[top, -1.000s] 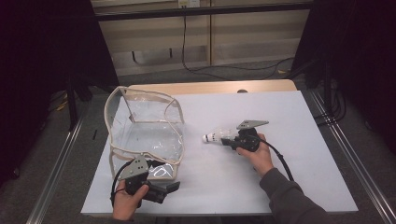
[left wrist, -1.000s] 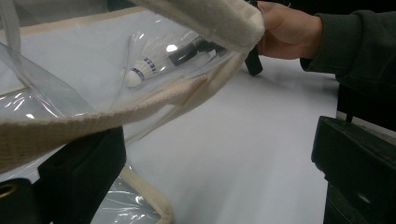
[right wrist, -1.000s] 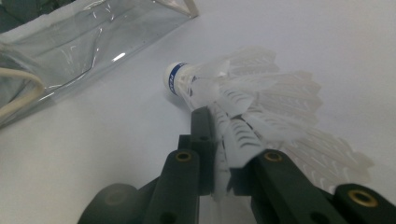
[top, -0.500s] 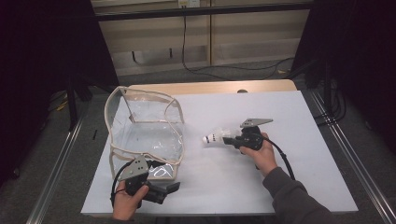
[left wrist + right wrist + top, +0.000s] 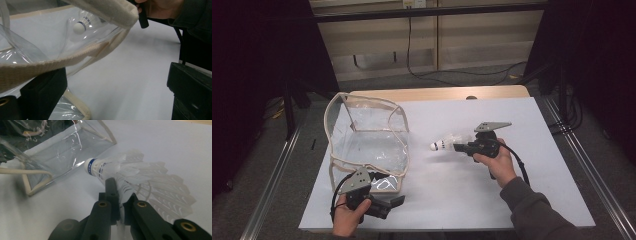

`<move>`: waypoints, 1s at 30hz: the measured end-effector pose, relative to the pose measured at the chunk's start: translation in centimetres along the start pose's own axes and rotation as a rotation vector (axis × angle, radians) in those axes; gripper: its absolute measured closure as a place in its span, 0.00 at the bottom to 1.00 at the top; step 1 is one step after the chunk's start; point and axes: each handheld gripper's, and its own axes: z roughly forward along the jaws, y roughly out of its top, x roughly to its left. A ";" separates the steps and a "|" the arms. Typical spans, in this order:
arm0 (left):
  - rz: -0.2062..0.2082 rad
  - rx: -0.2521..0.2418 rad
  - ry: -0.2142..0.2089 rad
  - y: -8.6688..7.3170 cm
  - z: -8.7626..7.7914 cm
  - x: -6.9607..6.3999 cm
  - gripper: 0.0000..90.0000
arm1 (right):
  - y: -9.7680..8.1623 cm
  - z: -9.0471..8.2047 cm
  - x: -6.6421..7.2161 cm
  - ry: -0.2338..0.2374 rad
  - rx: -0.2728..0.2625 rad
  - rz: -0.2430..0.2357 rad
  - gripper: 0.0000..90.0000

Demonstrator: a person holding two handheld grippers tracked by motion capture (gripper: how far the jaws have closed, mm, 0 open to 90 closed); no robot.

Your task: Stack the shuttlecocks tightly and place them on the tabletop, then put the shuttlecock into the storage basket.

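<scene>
The right gripper has just closed its jaws on the shuttlecock and lifted it clear of the counter, cork toward the clear bag. The left gripper pinches the bag's rim, so bagging looks next.

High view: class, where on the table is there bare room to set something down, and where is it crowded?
Free: the table right of the right gripper holding the shuttlecock, and the middle strip toward the near edge. Crowded: the left side, taken by the clear bag and left gripper.
</scene>
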 end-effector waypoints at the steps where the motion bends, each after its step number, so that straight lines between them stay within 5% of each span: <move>1: -0.003 0.000 -0.002 0.0 0.0 0.0 0.03 | 0.2 -0.2 0.1 0.003 0.004 -0.002 0.98; 30: 0.001 0.003 0.001 0.1 0.1 0.0 0.03 | 1.6 -0.8 0.8 0.022 -0.003 -0.009 0.97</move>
